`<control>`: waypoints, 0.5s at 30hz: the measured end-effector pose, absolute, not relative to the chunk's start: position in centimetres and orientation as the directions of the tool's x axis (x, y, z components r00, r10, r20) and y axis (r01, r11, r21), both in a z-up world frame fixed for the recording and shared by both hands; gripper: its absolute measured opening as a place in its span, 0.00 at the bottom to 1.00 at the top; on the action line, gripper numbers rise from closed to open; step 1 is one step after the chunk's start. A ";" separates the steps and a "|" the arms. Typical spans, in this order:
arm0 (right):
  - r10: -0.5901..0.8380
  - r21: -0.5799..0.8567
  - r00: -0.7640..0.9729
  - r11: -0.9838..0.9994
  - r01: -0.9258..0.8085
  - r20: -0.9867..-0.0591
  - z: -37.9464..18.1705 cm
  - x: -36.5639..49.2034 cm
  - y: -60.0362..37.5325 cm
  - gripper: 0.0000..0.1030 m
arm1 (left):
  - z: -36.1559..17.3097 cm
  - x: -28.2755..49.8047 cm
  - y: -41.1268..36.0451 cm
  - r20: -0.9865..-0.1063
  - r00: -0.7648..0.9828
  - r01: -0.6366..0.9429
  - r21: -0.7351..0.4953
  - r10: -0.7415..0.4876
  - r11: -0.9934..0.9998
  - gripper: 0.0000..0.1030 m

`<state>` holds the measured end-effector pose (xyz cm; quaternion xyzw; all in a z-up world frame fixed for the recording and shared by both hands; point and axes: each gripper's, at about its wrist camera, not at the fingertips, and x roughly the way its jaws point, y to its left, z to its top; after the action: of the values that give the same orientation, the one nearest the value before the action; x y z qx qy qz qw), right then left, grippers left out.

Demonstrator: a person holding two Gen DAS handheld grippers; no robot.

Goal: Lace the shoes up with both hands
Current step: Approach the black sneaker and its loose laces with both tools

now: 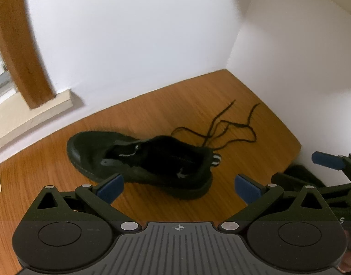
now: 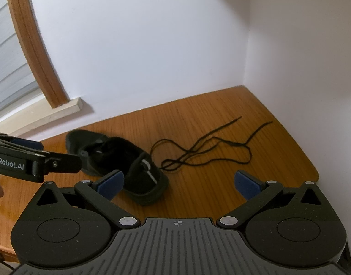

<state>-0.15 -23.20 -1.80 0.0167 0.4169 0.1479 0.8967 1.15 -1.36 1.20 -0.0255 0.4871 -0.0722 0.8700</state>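
On the wooden table (image 2: 221, 105), near the corner of the walls, a black shoe (image 1: 138, 160) lies with its lace (image 2: 209, 146) trailing loose behind the heel. Both tongs, left gripper (image 1: 178, 186) and right gripper (image 2: 178, 183), hang spread and empty just short of the shoe (lace well beyond). Whichever end is picked up, pinch near its tip.

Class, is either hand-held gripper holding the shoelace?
No: the shoelace lies loose on the table, beyond both open grippers.
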 end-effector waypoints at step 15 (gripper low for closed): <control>0.201 0.113 0.632 0.978 -0.177 -0.749 -1.4 -0.8 -24.0 1.00 | 3.2 2.4 -2.5 -0.809 0.538 0.222 -0.134 -0.236 0.966 1.00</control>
<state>-0.76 -23.96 -1.43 0.0145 0.4162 0.1047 0.9031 2.39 -2.46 3.25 -0.0077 0.4624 -0.1306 0.8770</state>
